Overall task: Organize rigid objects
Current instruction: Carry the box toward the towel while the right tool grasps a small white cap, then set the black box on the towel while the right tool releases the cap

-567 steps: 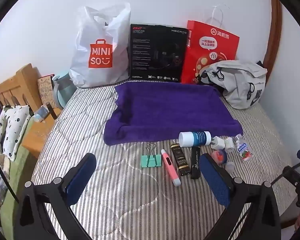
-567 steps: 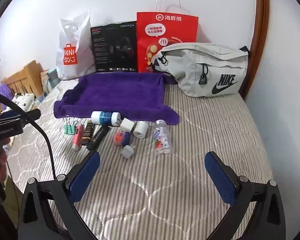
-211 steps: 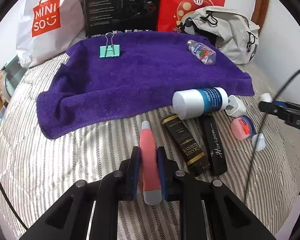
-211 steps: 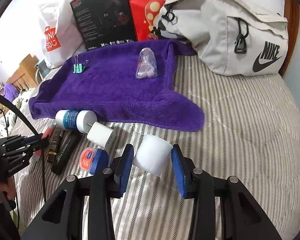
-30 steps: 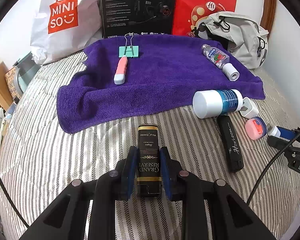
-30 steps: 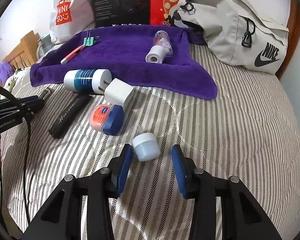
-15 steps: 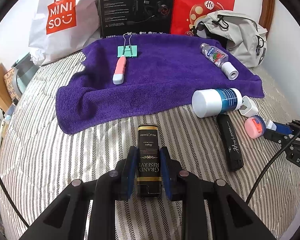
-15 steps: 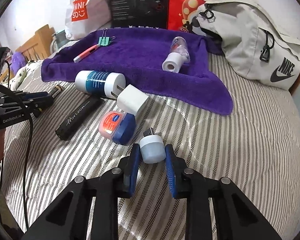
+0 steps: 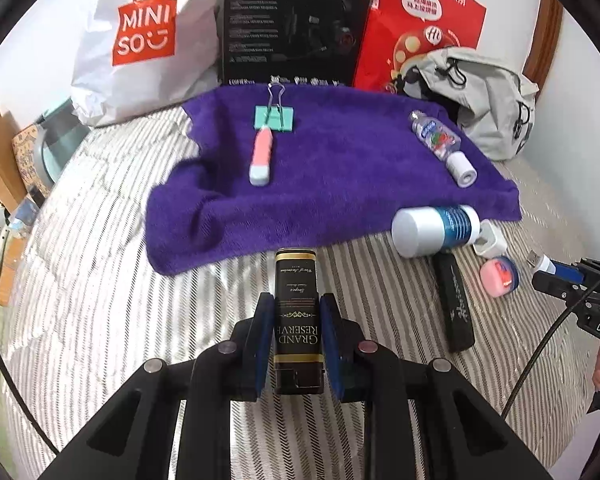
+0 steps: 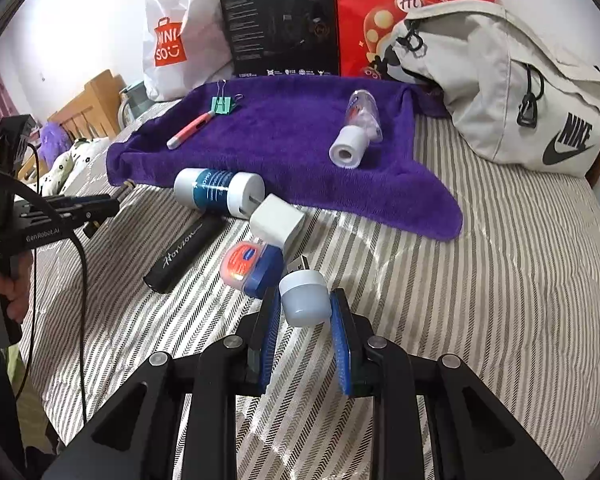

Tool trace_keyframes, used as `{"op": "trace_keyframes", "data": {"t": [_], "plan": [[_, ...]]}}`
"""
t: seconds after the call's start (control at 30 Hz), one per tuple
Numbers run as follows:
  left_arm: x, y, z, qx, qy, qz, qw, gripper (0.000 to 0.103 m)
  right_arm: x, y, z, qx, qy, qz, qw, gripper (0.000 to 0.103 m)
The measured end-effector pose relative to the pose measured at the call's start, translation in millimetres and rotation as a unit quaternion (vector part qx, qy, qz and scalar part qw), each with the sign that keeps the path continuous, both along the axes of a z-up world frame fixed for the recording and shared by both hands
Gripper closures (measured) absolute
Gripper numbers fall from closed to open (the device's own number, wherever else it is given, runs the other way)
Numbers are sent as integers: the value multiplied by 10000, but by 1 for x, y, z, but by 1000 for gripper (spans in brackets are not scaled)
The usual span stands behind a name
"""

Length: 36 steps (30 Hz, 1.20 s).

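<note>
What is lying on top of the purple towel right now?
On the purple towel: a green binder clip, a pink pen-like stick, a small clear bottle and a white roll. Whatever lies under the towel is covered.

Striped quilted bed [image 10: 500, 280] against a white wall [image 10: 80, 8] (wooden headboard [image 10: 88, 112] at left)

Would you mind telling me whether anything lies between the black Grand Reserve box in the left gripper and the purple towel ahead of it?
Nothing visible does. The left gripper holds the Grand Reserve box, and only bare striped bedding separates it from the purple towel's near edge.
</note>
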<state>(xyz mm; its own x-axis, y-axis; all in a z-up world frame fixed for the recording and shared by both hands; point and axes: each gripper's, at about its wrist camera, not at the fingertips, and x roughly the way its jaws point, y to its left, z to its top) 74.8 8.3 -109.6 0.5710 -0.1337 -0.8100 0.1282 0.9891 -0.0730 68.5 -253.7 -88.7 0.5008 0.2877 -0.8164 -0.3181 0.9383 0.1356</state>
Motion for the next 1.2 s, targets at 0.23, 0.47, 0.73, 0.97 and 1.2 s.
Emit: {"op": "trace_keyframes", "data": {"t": [0.23,0.47,0.73,0.97,1.2], "plan": [[10,4,13,-158,-27,1,9999,80,8,3,8,138,-37,149,9998,78],[24,3,25,-119,-84,17,9999,81,21,3,18,392,-88,130,9991,78],[57,4,38,-6,-148,-17,9999,80,46,10,26,434,-154,219,9987,78],[99,-1,35,84,-68,-120,9999,81,76,19,35,532,-266,276,9978,78],[132,-15,5,62,201,-281,9994,81,101,25,29,509,-212,272,9981,78]]}}
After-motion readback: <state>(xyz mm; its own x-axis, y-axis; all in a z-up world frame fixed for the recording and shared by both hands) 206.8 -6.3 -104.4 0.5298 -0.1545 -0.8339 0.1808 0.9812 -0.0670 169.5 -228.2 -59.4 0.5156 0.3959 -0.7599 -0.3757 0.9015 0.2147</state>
